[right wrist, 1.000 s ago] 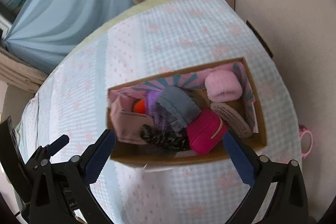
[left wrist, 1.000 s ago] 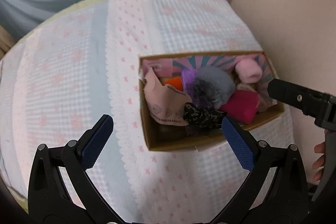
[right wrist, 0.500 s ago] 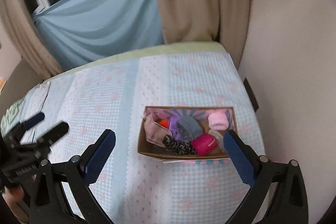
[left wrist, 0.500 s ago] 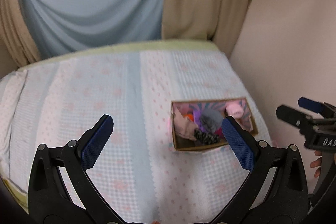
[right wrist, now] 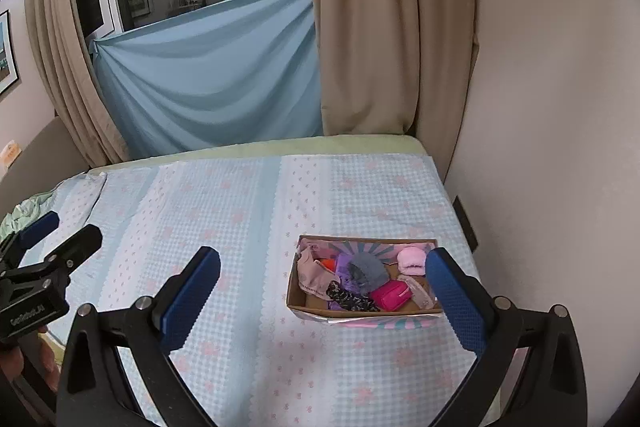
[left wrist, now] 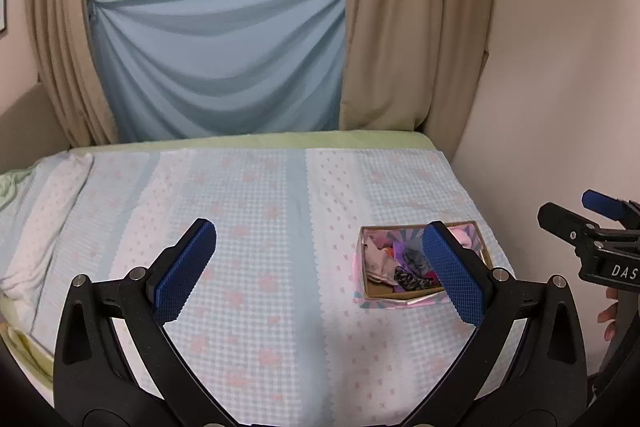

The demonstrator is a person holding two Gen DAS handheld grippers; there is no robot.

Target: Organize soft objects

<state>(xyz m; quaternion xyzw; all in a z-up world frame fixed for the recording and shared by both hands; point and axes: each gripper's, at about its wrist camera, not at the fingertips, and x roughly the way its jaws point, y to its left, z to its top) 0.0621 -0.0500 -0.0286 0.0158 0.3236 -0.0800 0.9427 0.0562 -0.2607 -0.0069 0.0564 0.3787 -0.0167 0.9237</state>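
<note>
A shallow cardboard box (right wrist: 320,309) (left wrist: 380,294) sits on the bed near its right edge. Inside lie a pale pink mask (right wrist: 311,273), a grey fuzzy piece (right wrist: 367,269), a purple piece (right wrist: 343,262), a black patterned scrunchie (right wrist: 350,299), a magenta pouch (right wrist: 390,298) and a light pink roll (right wrist: 412,259). My left gripper (left wrist: 320,273) hangs open above the bedspread, well back from the box. My right gripper (right wrist: 324,293) is open too, held high and far from the box. Nothing is between either pair of fingers.
The bed carries a blue-and-pink checked bedspread (right wrist: 240,227). A cream wall (right wrist: 540,147) runs along the right side. Beige curtains (right wrist: 380,27) and a blue sheet (right wrist: 208,75) hang behind the bed. A hand (left wrist: 608,319) holds the other gripper at the right edge.
Both grippers have pulled up and back from just above the box, which now looks small and distant. The box's contents have not moved. Both stay open.
</note>
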